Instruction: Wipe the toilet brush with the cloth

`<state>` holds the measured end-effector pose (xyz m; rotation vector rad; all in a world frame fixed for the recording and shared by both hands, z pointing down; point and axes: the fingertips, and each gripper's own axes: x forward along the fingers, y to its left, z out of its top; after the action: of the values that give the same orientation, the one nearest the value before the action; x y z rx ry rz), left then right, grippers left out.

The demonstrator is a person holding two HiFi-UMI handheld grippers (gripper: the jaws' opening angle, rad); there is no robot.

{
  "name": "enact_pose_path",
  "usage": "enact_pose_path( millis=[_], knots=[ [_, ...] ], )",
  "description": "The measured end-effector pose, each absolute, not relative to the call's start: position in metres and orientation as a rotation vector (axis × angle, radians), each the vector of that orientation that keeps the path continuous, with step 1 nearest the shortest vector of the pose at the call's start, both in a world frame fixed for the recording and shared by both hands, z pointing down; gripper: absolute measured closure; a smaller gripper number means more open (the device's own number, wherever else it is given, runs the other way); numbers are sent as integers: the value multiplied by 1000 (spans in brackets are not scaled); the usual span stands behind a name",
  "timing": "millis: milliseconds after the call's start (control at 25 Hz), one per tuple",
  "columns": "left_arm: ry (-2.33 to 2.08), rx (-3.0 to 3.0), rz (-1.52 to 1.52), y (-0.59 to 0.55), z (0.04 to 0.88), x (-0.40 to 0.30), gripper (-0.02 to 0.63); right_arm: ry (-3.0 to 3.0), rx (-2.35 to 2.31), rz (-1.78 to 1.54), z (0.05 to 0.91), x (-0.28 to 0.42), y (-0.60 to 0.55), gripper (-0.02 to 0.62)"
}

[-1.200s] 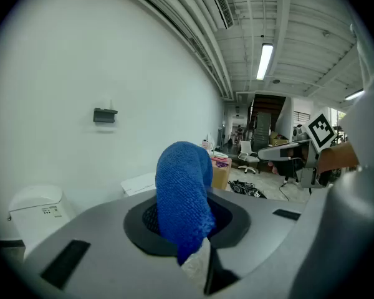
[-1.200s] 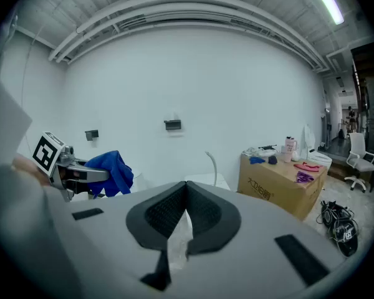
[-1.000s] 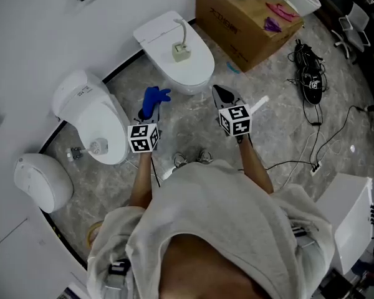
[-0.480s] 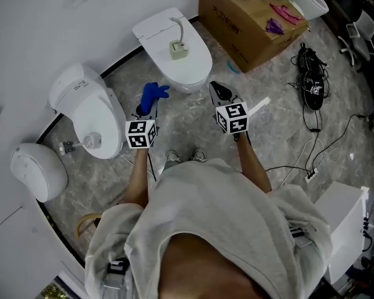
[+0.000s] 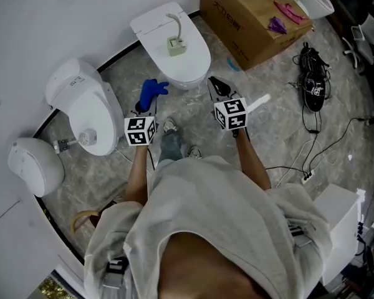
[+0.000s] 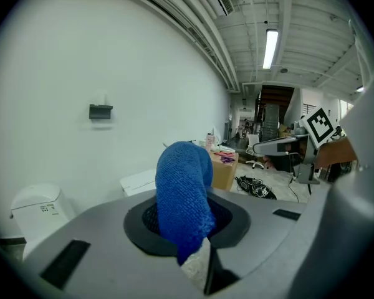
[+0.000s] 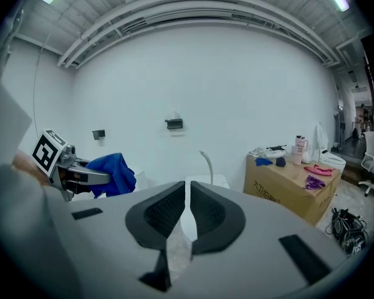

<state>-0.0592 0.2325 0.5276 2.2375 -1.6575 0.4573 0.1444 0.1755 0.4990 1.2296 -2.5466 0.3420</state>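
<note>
Wiping has not begun, judging by how things lie. The white toilet brush with a curved handle and a square base (image 5: 174, 37) stands upright on the closed lid of the white ceramic toilet (image 5: 190, 61) against the wall, with nothing touching it.

The left gripper (image 6: 184, 224) is clamped on the blue knitted cloth (image 6: 183, 189), which bulges up out of its jaws. In the head view this cloth (image 5: 152, 92) hangs in front of that toilet, off its near left edge and apart from the brush.

The right gripper (image 7: 187, 212) has its jaws drawn together with only a sliver of gap and nothing between them. It hovers in front of the toilet's near right edge and points toward the brush handle (image 7: 207, 162).

So the cloth is in hand. Reaching the brush, steadying it and rubbing it down all look left to do.
</note>
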Motion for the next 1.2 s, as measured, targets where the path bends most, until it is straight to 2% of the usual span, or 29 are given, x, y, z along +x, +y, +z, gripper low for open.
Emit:
enact_pose_path(
  millis=[520, 1200],
  knots=[
    [-1584, 2272, 412, 115, 549, -78, 529, -2491, 1270, 313, 510, 117, 77, 561],
    [-1463, 2372, 355, -90, 527, -153, 529, -2460, 1386, 246, 464, 32, -112, 561]
  ],
)
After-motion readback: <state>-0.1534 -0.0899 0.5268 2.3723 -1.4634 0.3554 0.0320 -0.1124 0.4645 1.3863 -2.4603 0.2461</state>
